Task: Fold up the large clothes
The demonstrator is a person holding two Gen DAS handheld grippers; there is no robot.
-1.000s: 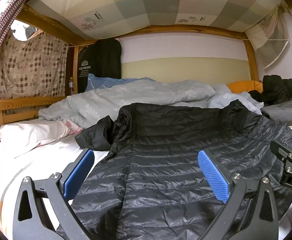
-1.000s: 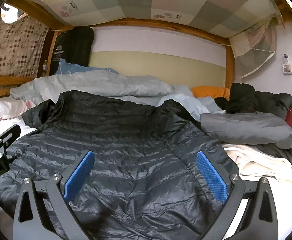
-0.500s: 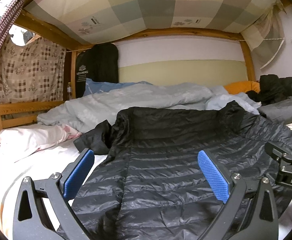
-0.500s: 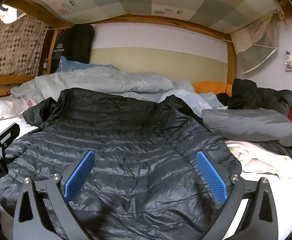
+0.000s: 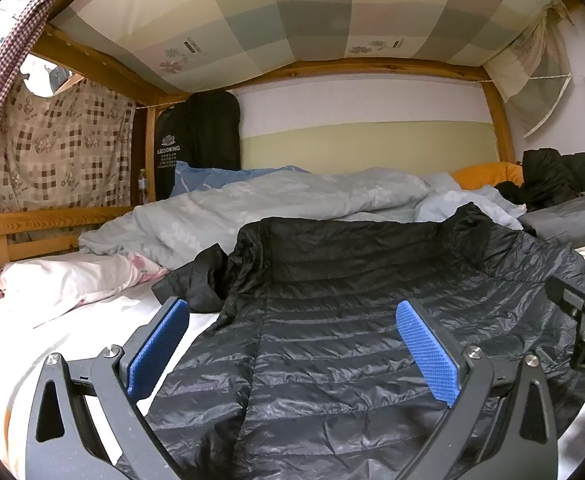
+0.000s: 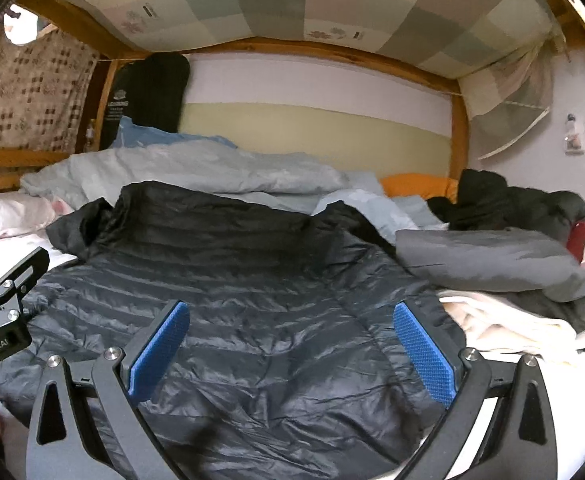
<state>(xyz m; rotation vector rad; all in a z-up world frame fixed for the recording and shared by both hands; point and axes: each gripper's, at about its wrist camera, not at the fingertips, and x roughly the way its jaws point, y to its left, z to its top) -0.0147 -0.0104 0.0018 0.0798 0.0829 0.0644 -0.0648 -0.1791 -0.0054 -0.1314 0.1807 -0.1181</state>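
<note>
Left claw (image 5: 292, 350) agape over jacket (image 5: 352, 320); bag (image 5: 196, 140) "LEDOKING".

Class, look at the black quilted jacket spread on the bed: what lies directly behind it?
Behind the black quilted jacket lies a rumpled pale grey duvet, then an orange pillow. The jacket covers the duvet's near edge.

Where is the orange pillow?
The orange pillow lies at the far end of the bed against the wall, right of centre in the right wrist view. It sits between the pale blue quilt and a heap of black clothes.
</note>
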